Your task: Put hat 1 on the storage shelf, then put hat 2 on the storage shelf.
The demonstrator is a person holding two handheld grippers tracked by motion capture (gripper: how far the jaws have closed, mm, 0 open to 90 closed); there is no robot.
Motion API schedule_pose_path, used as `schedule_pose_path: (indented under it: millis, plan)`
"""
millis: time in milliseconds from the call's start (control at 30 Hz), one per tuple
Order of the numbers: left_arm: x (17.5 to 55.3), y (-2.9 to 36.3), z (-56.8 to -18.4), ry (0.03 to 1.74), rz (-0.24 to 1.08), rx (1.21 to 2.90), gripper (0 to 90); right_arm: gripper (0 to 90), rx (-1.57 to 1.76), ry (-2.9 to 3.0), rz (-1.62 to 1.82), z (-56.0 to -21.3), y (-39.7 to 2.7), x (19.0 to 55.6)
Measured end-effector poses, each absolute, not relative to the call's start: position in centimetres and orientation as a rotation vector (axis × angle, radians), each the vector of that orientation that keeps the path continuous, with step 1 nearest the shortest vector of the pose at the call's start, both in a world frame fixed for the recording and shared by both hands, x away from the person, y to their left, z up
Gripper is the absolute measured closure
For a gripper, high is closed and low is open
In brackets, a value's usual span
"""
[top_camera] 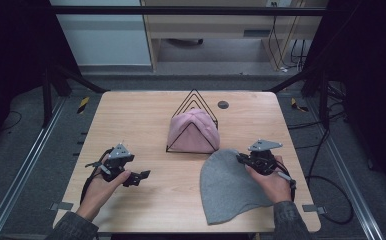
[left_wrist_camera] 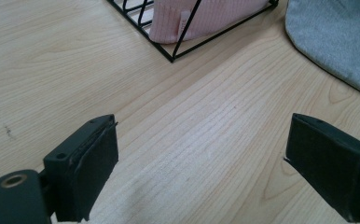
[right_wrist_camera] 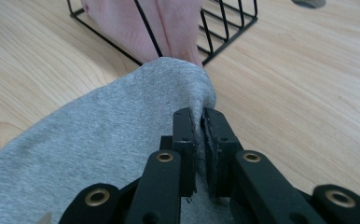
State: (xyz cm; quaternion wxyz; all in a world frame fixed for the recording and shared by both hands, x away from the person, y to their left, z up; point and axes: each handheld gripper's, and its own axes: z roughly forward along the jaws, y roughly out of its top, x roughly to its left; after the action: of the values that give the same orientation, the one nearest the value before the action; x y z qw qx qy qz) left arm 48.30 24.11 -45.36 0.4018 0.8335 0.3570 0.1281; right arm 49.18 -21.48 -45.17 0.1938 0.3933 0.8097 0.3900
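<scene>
A grey knit hat [top_camera: 226, 185] lies flat on the wooden table [top_camera: 146, 120] at the front right. My right gripper [top_camera: 241, 159] is shut on the hat's top edge; in the right gripper view the grey fabric [right_wrist_camera: 122, 140] is pinched between the two black pads [right_wrist_camera: 184, 135] and lifts slightly. A pink hat [top_camera: 193, 131] sits inside a black wire triangular rack [top_camera: 195, 100] at the table's middle. My left gripper [top_camera: 142, 176] rests low at the front left, open, with bare wood between its pads [left_wrist_camera: 94, 158].
A small round dark grommet [top_camera: 223, 104] is set in the table behind the rack. Black frame bars and cables [top_camera: 326, 150] run along both sides of the table. The rack's corner [left_wrist_camera: 171, 58] lies just ahead of the left gripper.
</scene>
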Motion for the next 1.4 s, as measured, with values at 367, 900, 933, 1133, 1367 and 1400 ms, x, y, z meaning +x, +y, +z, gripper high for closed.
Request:
schedule_pose_path:
  millis: [367, 900, 933, 1133, 1367, 1400]
  plan:
    - [47.7, 22.9, -45.2, 0.815, 0.228, 2.066, 8.9, 84.9, 0.943, 2.268, 1.236, -40.8, -19.5, 47.5]
    - [46.9, 21.2, -45.2, 0.717, 0.165, 2.071, 9.3, 84.9, 0.677, 2.317, 1.261, -34.2, -13.2, 46.6]
    - [46.9, 21.2, -45.2, 0.717, 0.165, 2.071, 9.3, 84.9, 0.677, 2.317, 1.261, -34.2, -13.2, 46.6]
    - [46.8, 21.3, -44.9, 0.698, 0.17, 2.043, 9.6, 85.0, 0.622, 2.307, 1.291, -32.0, -11.4, 46.5]
    - [46.9, 21.4, -44.8, 0.697, 0.171, 2.032, 10.2, 85.0, 0.586, 2.305, 1.312, -30.7, -10.1, 46.8]
    - [46.9, 21.4, -44.8, 0.697, 0.171, 2.032, 10.3, 85.0, 0.579, 2.305, 1.311, -30.5, -9.9, 46.8]
